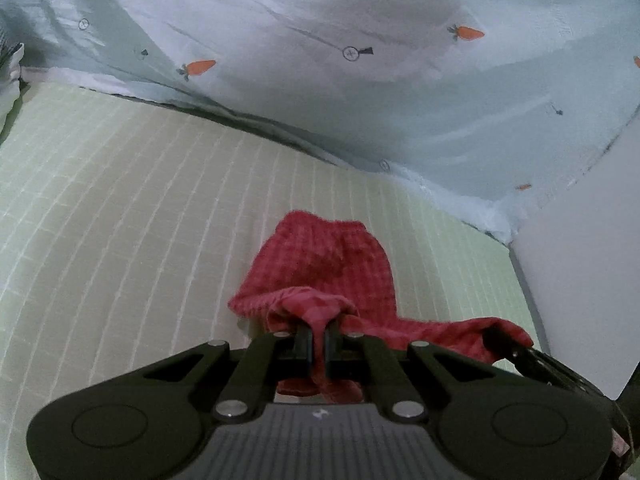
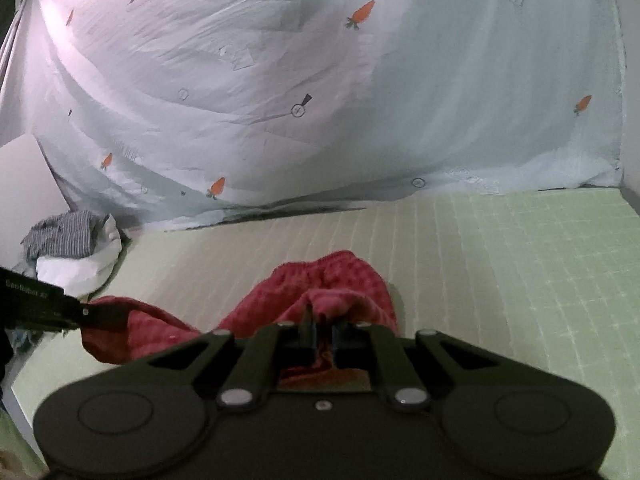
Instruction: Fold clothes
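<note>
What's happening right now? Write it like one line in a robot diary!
step: fold clothes | left tool: shut on red checked cloth garment | right tool: shut on same garment | garment: far end on pale green gridded mat

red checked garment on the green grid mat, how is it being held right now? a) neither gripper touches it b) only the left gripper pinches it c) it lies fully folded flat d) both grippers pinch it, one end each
d: the left gripper is shut on a bunched bit of the red checked garment, and the right gripper is shut on another bit, the cloth sagging between them over the green grid mat.
</note>
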{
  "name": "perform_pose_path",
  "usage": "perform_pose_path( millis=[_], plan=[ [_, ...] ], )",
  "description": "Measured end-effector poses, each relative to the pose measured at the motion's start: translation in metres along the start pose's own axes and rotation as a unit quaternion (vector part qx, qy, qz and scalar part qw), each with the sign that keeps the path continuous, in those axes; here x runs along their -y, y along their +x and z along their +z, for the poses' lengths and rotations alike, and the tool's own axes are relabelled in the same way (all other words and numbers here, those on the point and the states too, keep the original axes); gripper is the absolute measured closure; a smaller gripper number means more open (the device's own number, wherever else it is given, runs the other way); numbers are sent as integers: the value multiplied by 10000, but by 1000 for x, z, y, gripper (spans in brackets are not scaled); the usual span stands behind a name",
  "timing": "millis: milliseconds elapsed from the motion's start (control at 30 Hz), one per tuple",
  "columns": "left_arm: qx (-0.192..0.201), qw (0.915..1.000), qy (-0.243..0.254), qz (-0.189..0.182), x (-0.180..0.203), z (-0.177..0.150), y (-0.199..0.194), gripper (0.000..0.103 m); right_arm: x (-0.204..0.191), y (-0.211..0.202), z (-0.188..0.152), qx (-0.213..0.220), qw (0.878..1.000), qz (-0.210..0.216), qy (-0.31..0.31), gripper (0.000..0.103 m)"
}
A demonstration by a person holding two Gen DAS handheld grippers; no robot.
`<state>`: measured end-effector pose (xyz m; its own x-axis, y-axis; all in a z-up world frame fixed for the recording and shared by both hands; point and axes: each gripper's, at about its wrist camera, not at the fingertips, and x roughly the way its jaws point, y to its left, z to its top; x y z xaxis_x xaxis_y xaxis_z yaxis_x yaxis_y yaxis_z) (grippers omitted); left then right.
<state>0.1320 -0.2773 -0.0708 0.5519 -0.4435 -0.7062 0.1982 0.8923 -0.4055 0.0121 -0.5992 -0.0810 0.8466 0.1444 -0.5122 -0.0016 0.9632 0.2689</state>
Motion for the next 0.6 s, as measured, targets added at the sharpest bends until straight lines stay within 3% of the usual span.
perform_pose_path(
  millis=[600],
  plan=[
    [-282, 9924, -992, 666, -27, 75, 128, 97, 59, 160, 52, -871, 9952, 274, 348, 95]
  ],
)
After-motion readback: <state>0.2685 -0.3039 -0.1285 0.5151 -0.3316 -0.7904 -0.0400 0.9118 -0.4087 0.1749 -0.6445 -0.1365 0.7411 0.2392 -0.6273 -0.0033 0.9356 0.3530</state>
